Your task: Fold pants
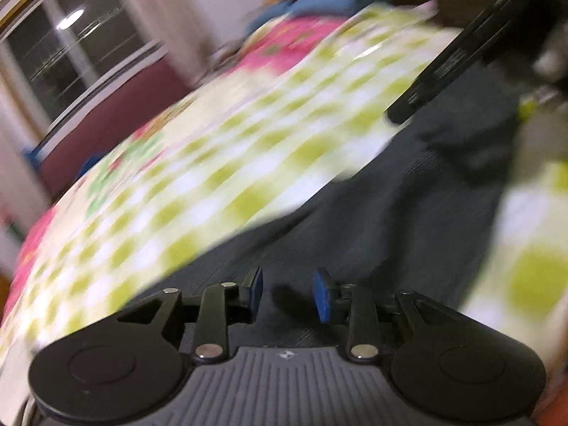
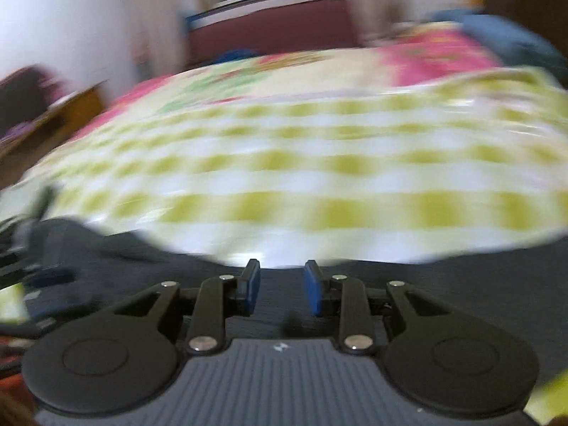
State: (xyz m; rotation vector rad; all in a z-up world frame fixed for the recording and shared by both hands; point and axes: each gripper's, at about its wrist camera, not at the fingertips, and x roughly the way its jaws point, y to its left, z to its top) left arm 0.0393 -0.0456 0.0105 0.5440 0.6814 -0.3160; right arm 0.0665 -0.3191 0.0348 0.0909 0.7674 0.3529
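Observation:
Dark navy pants [image 1: 408, 206] lie spread on a bed with a green-and-white checked sheet [image 1: 220, 163]. My left gripper [image 1: 288, 293] is open and empty, its blue pads just above the dark cloth. The other gripper's black body [image 1: 461, 60] shows at the upper right of the left wrist view. In the right wrist view the pants [image 2: 443, 291] fill the foreground, and my right gripper [image 2: 282, 289] is open and empty over them. Both views are blurred by motion.
The checked sheet [image 2: 301, 177] covers most of the bed, with a pink floral part [image 2: 433, 60] and a blue pillow [image 2: 504, 35] at its far end. A maroon wall panel [image 2: 269, 32] and a window [image 1: 67, 53] lie beyond. A wooden piece [image 2: 53, 117] stands at left.

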